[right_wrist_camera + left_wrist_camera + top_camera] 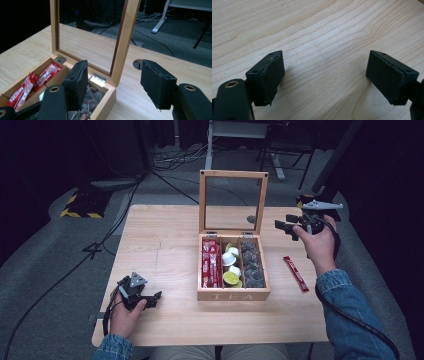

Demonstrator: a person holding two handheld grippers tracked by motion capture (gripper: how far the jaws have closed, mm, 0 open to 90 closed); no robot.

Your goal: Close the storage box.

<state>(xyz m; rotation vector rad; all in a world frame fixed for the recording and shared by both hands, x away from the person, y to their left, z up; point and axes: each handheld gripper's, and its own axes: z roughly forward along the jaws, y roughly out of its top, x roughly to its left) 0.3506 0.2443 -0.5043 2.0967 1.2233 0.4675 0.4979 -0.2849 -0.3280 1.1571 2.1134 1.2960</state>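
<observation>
Tea box (pixel 233 295) open at table (pixel 165 245) centre, lid upright
Right gripper (pixel 284 227) raised just right of lid (pixel 233 201), jaws apart, empty; left gripper (pixel 151 299) resting near left, jaws wide, empty; red sachet (pixel 296 273) lying right of box

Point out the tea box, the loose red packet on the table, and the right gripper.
tea box (pixel 233 295): high view, on its front wall with the lettering.
loose red packet (pixel 296 274): high view, on the middle of the strip.
right gripper (pixel 113 83): right gripper view, midway between its open fingertips.
</observation>
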